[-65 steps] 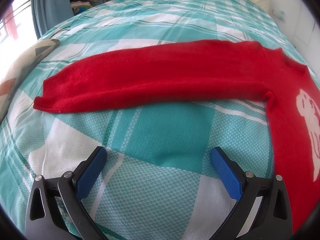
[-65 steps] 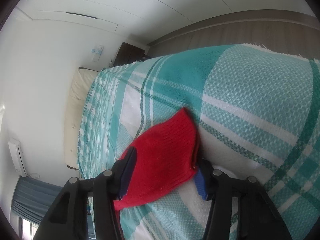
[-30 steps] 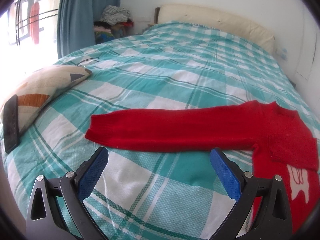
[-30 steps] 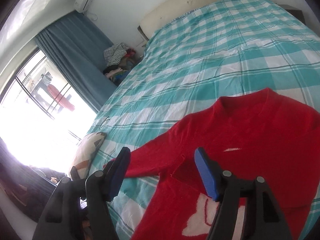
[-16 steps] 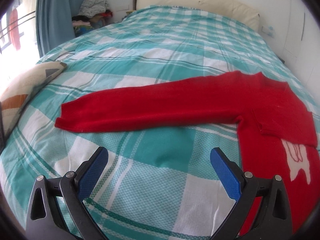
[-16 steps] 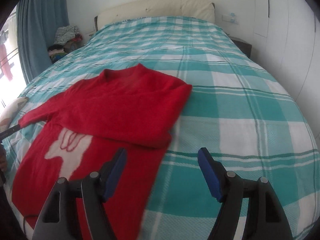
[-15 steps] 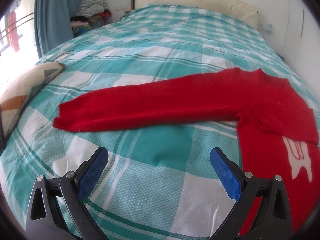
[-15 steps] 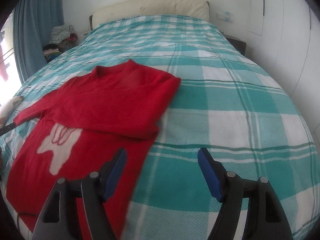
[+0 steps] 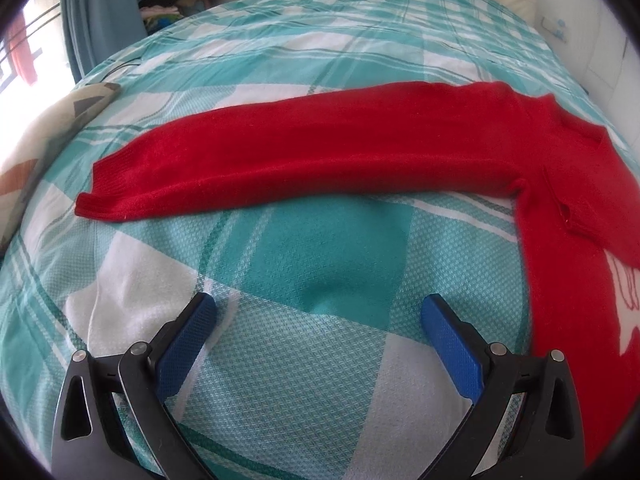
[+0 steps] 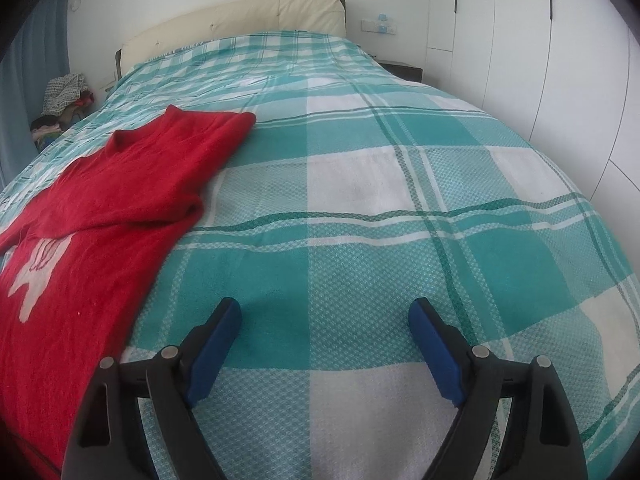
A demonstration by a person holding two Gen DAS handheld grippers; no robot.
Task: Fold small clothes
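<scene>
No readable text, labels, brands or numbers appear in either view. The red sweater carries only a white picture with no letters, and a small blue-and-white item on the wall is too small to read.

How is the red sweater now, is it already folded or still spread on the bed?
Partly folded. One sleeve lies folded across the red sweater; the other sleeve lies stretched out flat on the bed cover.

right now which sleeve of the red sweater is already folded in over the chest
The sleeve on the right hand-held gripper's side: it lies across the red sweater, above the white motif. The other sleeve stretches out flat on the checked bedspread.
</scene>
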